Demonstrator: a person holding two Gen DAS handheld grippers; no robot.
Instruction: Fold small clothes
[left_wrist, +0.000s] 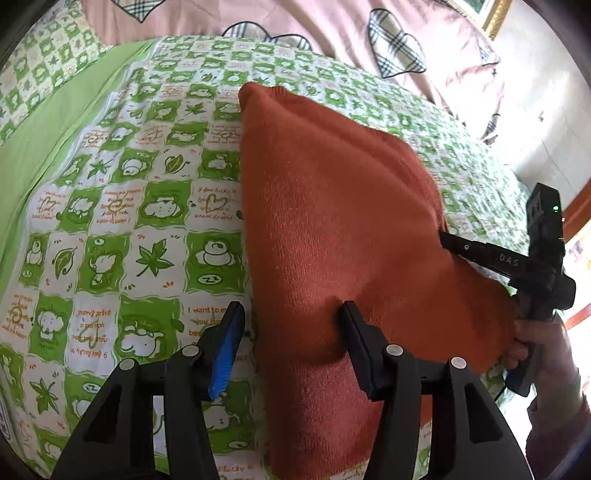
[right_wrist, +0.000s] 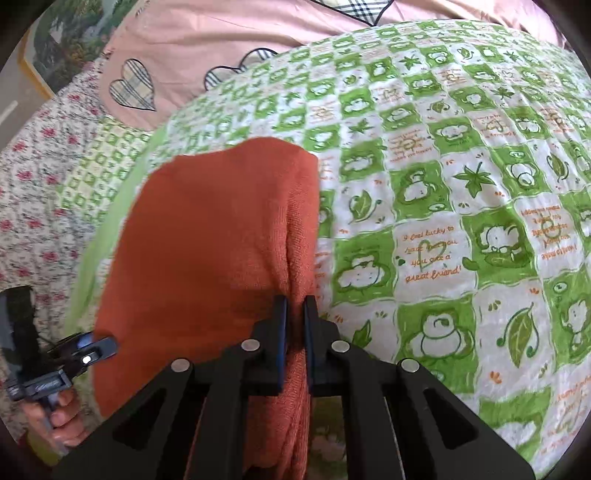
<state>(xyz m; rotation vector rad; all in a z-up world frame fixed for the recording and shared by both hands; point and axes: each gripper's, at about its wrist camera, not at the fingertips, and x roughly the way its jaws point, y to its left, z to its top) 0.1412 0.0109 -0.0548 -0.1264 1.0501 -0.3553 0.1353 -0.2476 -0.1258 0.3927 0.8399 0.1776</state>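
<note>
In the left wrist view the knitted garment (left_wrist: 332, 221) lies on the checked bedsheet (left_wrist: 147, 221) at centre. A quilt with hearts (left_wrist: 332, 29) lies behind it along the top. The right gripper (left_wrist: 448, 240) enters from the right edge.

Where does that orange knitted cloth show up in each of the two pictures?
Left wrist view: the orange cloth fills the centre, running right to the right tongs.
Right wrist view: it sits left of centre, pinched by the tongs at the bottom.
Shared landmark: the green checked bedsheet under it.
</note>
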